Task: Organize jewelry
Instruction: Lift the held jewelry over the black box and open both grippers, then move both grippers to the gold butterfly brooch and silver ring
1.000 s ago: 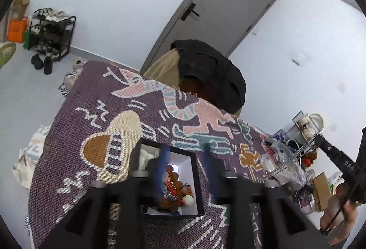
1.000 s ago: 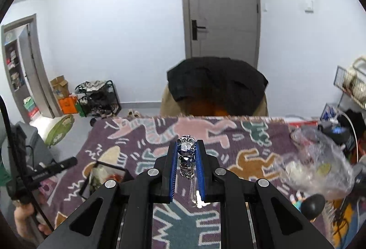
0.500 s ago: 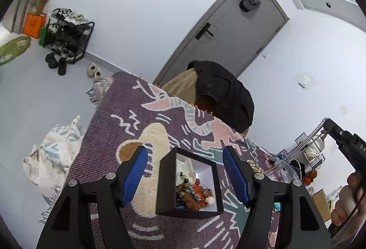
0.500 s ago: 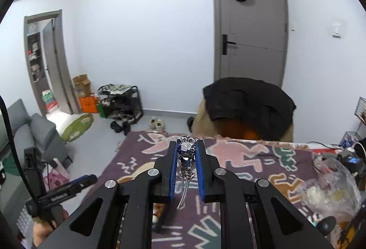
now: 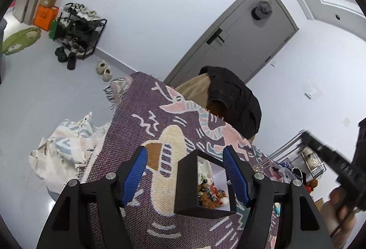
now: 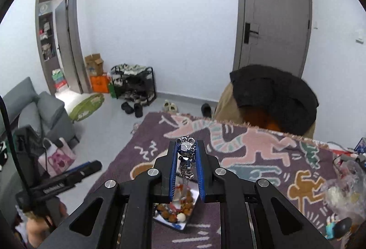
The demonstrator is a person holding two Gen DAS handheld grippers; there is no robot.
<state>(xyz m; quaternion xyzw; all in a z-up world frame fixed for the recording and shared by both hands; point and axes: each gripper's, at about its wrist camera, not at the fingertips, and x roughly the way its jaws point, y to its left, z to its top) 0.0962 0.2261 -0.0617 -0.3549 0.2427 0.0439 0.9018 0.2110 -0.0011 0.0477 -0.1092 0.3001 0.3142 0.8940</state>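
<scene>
A black box [image 5: 183,187] with a white inside holds a heap of brown and red beaded jewelry [image 5: 209,194] on the patterned purple cloth [image 5: 141,134]. My left gripper [image 5: 185,177] is open, its blue pads [image 5: 135,174] standing either side of the box, the left one well clear of the wall. In the right wrist view my right gripper [image 6: 185,157] is shut on a silver bear pendant [image 6: 186,153] whose chain hangs down over the box [image 6: 180,225]. The right gripper [image 5: 329,157] with that chain [image 5: 274,157] shows at the left view's right edge.
A chair draped with a black jacket [image 6: 272,93] stands at the table's far edge. A clear plastic bag [image 6: 343,192] and small clutter lie at the right end. A crumpled cloth [image 5: 66,148] lies on the floor left of the table.
My left gripper's jaws spread wider and now straddle the box. My right gripper carried the bear pendant leftward, from beside the box to right above it.
</scene>
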